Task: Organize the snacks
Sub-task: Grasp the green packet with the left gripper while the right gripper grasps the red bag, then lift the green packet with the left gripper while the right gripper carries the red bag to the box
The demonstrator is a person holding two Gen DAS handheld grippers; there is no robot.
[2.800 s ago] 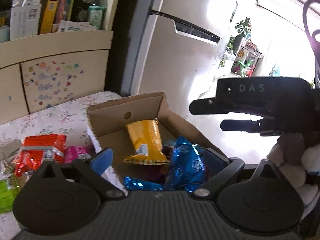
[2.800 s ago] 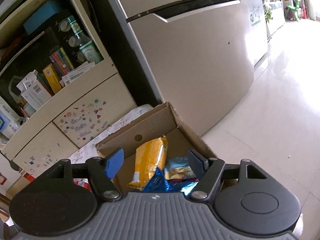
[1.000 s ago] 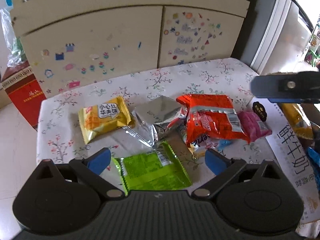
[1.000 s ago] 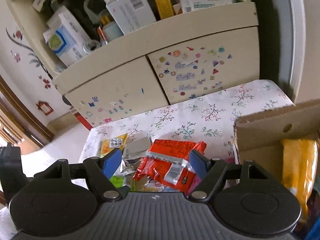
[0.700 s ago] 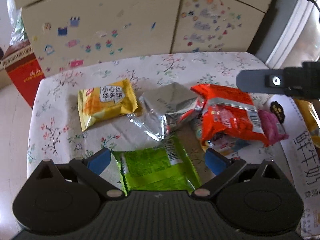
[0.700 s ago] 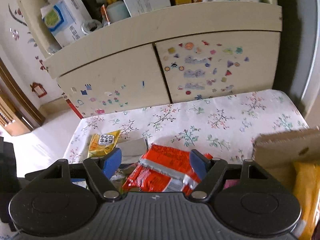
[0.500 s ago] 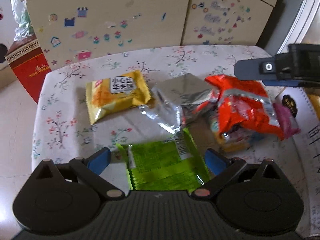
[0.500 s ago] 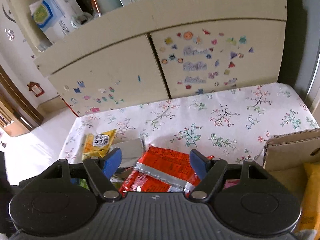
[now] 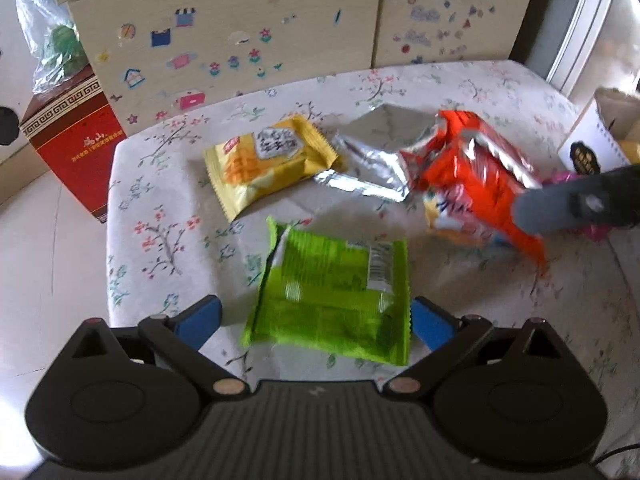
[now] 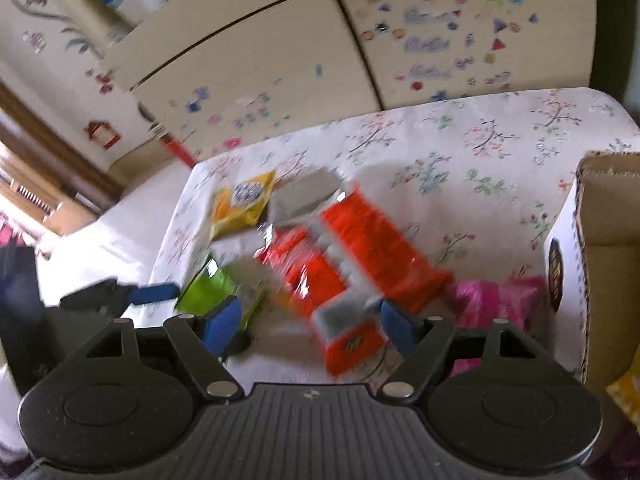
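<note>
Several snack packets lie on the flowered tablecloth (image 9: 168, 208). The green packet (image 9: 328, 300) lies just ahead of my left gripper (image 9: 314, 322), which is open above it, the blue pads wide of its sides. The orange-red packet (image 10: 360, 248) has its near end between the fingers of my right gripper (image 10: 309, 330). That gripper's jaws are opening and the pads do not press on it. One dark finger (image 9: 576, 204) of the right gripper shows beside the orange-red packet (image 9: 476, 176). The yellow packet (image 9: 272, 160) and the silver packet (image 9: 376, 160) lie further back.
A cardboard box (image 10: 600, 280) stands at the table's right end, a pink packet (image 10: 496, 296) lying against its side. A stickered cabinet (image 9: 248, 28) backs the table. A red carton (image 9: 76, 148) stands on the floor at the left.
Both grippers have swung from over the box to the table and come down closer to the packets. The green packet now fills the gap of the left gripper; the orange-red one nears the right.
</note>
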